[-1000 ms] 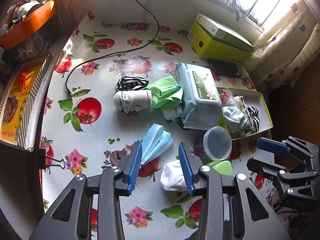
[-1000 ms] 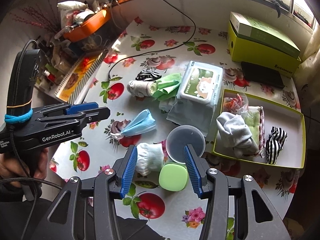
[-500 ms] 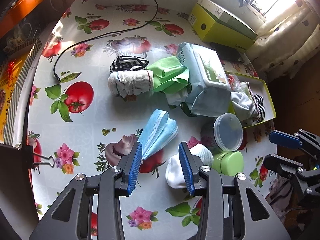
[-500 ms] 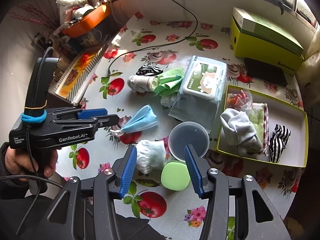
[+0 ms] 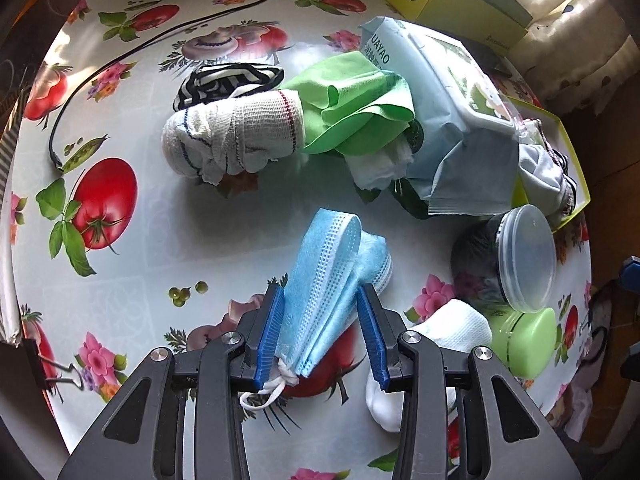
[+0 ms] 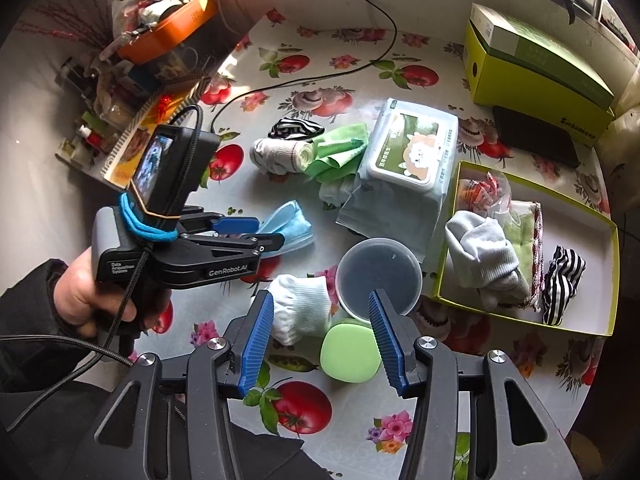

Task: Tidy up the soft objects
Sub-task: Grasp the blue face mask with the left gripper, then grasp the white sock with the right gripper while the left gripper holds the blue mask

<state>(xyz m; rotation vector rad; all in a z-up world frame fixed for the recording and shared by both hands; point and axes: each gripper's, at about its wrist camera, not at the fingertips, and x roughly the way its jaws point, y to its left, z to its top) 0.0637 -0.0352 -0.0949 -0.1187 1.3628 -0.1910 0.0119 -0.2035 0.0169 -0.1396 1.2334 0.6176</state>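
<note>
Left wrist view: the left gripper [image 5: 320, 328] has moved down around the mask [image 5: 328, 276], jaws open, not yet grasping; right gripper [image 6: 320, 340] waits open.

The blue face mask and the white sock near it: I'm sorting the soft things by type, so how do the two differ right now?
The blue face mask is pleated, flat-folded, with a white ear loop trailing; the white sock is knitted and bunched. The mask lies between the open left gripper's fingers; the sock sits outside them, beside the green container. Both lie on the table, neither in the yellow box.
</note>
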